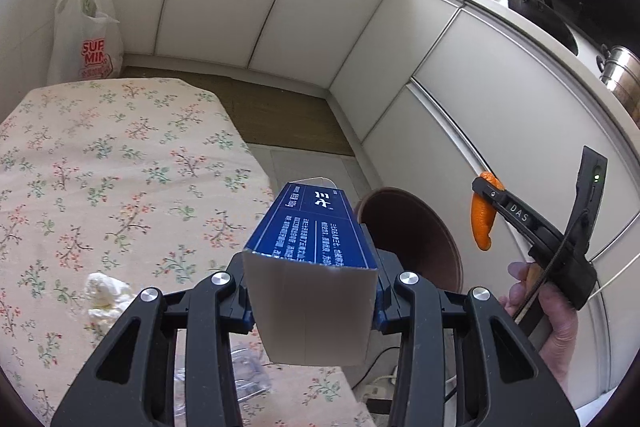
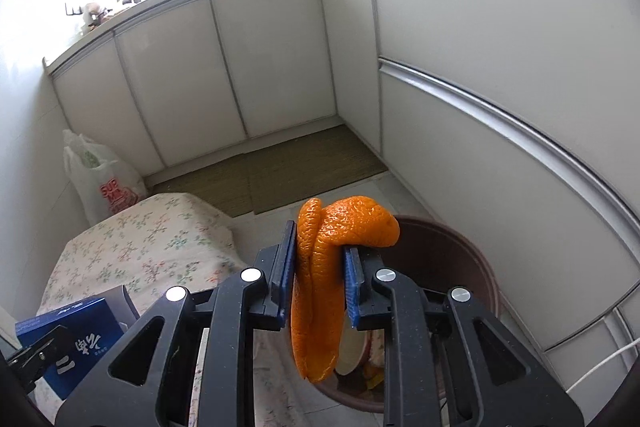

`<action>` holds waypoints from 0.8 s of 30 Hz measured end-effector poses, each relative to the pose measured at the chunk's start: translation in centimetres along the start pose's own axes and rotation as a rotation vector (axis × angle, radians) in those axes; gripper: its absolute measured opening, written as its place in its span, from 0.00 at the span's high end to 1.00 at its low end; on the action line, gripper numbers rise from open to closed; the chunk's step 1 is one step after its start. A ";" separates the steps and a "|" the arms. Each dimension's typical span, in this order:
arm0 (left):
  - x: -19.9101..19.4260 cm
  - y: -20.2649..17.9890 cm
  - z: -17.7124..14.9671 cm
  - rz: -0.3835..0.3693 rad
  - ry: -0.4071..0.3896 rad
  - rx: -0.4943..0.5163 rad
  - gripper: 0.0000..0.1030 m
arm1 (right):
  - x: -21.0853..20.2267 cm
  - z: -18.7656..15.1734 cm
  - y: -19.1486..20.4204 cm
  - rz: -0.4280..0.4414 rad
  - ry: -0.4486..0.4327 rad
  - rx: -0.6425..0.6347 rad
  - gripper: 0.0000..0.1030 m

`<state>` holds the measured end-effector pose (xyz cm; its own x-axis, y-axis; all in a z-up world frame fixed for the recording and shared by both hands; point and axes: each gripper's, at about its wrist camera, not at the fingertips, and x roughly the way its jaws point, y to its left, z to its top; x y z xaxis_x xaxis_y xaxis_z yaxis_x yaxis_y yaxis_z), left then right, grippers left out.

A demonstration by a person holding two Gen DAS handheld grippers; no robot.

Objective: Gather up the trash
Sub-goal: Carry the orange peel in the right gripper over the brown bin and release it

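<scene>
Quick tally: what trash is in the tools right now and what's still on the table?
Blue carton, in left tool: 1
Orange peel, in right tool: 1
Crumpled white tissue, on table: 1
Clear plastic wrapper, on table: 1
Total: 4

Blue box (image 1: 310, 227), orange peel (image 2: 320, 287), floral cloth (image 1: 100, 167).

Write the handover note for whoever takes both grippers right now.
Left gripper: shut on the blue carton, held over the edge of the floral-cloth table.
Right gripper: shut on the orange peel, hanging above the brown bin.
Done: both pieces are picked up; the bin already holds some scraps.
Left: drop peel and carton into the bin, then fetch the crumpled white tissue and the clear plastic wrapper from the table.
</scene>
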<state>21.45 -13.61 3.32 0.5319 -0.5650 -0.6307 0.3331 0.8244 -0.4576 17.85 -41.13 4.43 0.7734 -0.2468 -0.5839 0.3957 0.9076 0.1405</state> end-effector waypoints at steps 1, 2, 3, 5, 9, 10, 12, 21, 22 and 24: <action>0.6 -0.7 0.0 -0.016 0.004 -0.003 0.61 | 0.1 0.1 -0.8 -0.019 -0.018 0.013 0.80; 1.1 -1.4 0.1 -0.031 0.007 -0.003 0.61 | 0.1 0.2 -1.3 -0.031 -0.029 0.025 0.80; 1.7 -2.2 0.2 -0.045 0.009 0.000 0.61 | 0.1 0.2 -1.9 -0.040 -0.039 0.037 0.80; 2.6 -3.6 0.4 -0.064 0.013 0.008 0.61 | 0.4 0.4 -3.0 -0.056 -0.054 0.059 0.80; 4.3 -6.2 0.5 -0.089 0.022 0.026 0.61 | 1.3 0.6 -4.9 -0.079 -0.058 0.093 0.78; 4.7 -6.8 0.6 -0.092 0.026 0.030 0.61 | 1.6 0.6 -5.2 -0.083 -0.057 0.102 0.78; 5.6 -7.7 0.7 -0.098 0.036 0.035 0.61 | 1.8 0.7 -6.1 -0.082 -0.060 0.122 0.68; 9.2 -11.0 0.6 -0.109 0.079 0.053 0.61 | 0.4 1.0 -10.3 -0.142 -0.133 0.243 0.17; 9.5 -11.3 0.6 -0.110 0.081 0.054 0.61 | 0.2 1.0 -10.8 -0.155 -0.142 0.258 0.09; 9.9 -12.0 0.7 -0.110 0.084 0.063 0.61 | -0.2 1.0 -11.6 -0.178 -0.164 0.286 0.06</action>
<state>23.25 -29.03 2.98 0.4233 -0.6507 -0.6304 0.4354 0.7563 -0.4883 13.61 -51.92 3.71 0.7395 -0.4646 -0.4871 0.6360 0.7194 0.2794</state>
